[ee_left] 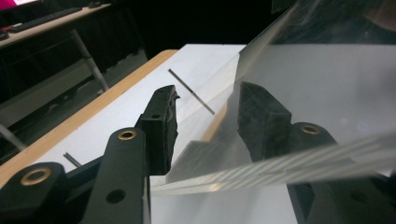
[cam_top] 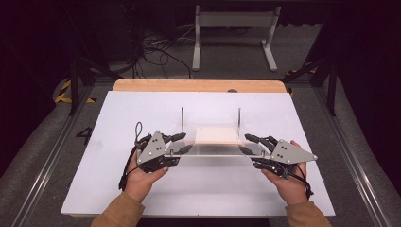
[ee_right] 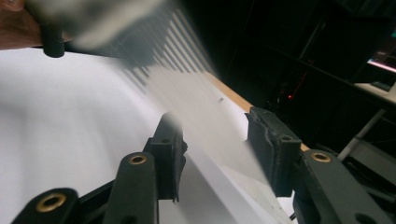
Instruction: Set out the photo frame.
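So the big white tabletop (cam_top: 118, 189) takes up most of the scene, with a wooden strip (cam_top: 198, 85) along its far edge. Between the two sets of jaws hangs a clear acrylic box-like piece (cam_top: 215, 149) with thin metal rods (cam_top: 182, 119) standing at its far side and a pale panel (cam_top: 216, 135) behind it. The left gripper (cam_top: 182, 143) has its jaws part-spread, straddling the left end wall of the clear piece; the right gripper (cam_top: 247, 144) does the same at the right end. Gripping both ends probably keeps a wide, slippery thing level. Whether the pads actually press the plastic, I can't tell, since it's see-through and blurry up close.
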Demonstrator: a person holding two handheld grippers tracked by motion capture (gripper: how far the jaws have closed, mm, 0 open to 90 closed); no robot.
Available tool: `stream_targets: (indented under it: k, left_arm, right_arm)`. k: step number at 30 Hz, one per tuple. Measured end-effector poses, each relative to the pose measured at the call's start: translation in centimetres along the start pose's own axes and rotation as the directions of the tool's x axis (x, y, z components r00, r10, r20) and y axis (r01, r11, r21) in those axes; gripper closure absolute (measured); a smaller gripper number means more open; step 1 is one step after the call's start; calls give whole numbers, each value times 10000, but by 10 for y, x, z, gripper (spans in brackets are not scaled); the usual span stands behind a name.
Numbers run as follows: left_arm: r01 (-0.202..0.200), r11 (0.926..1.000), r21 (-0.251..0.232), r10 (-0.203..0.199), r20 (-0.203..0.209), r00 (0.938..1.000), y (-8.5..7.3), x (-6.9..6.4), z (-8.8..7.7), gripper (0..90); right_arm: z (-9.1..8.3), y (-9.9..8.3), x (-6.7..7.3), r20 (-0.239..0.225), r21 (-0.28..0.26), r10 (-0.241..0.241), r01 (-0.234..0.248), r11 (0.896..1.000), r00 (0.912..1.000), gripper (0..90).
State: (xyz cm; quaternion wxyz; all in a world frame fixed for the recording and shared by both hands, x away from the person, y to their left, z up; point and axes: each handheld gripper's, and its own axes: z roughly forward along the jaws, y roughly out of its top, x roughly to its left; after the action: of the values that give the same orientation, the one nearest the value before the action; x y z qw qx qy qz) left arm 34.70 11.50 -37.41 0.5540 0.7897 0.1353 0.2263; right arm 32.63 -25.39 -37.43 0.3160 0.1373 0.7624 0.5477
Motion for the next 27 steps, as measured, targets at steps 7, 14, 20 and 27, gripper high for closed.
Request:
stream_targets:
  k: [7,14,20,27]
  left_arm:
    - [-236,9993,-296,229,-259,9994,12,2,-7,563]
    - [-464,9967,-666,432,-497,9978,22,0,-15,567]
    - [-806,9917,-1002,747,-608,9953,35,-2,-25,565]
    - [-421,9915,-1232,401,-183,9990,41,-4,-37,578]
  right_arm:
    - [-1,18,0,145,-542,-270,278,9981,9995,567]
    - [-7,30,2,386,-1018,-421,458,9937,9984,573]
    - [-14,44,9,634,-1477,-582,670,9868,9963,601]
    - [-25,60,17,872,-1760,-757,902,9802,9933,610]
